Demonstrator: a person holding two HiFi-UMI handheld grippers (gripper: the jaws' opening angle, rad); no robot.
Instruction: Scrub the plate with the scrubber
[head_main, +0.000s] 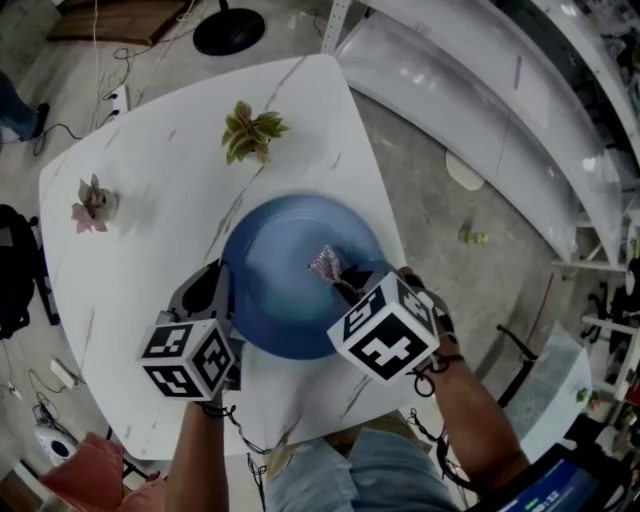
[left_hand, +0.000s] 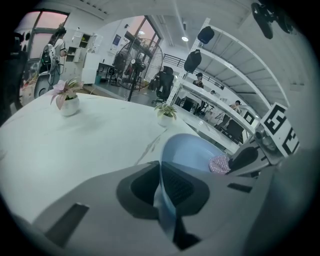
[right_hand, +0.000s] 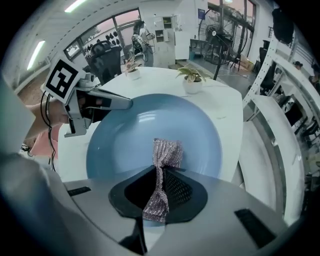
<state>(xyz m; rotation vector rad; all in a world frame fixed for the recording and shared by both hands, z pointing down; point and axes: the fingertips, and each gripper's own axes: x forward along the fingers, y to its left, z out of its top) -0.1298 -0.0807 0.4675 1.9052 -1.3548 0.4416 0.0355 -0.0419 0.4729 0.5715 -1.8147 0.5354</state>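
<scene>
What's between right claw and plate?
The mesh scrubber, pinched in the right claw, its free end over the blue plate. Right gripper view shows it.

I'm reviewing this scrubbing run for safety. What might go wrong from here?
1. The left gripper clamps the round blue plate only at a thin stretch of its rim, so scrubbing pressure might twist the plate out of the jaws.
2. The right gripper pinches the silvery mesh scrubber at its narrow waist, and rubbing may pull it free.
3. The plate sits close to the edge of the white table, so a slip could send it to the floor.
</scene>
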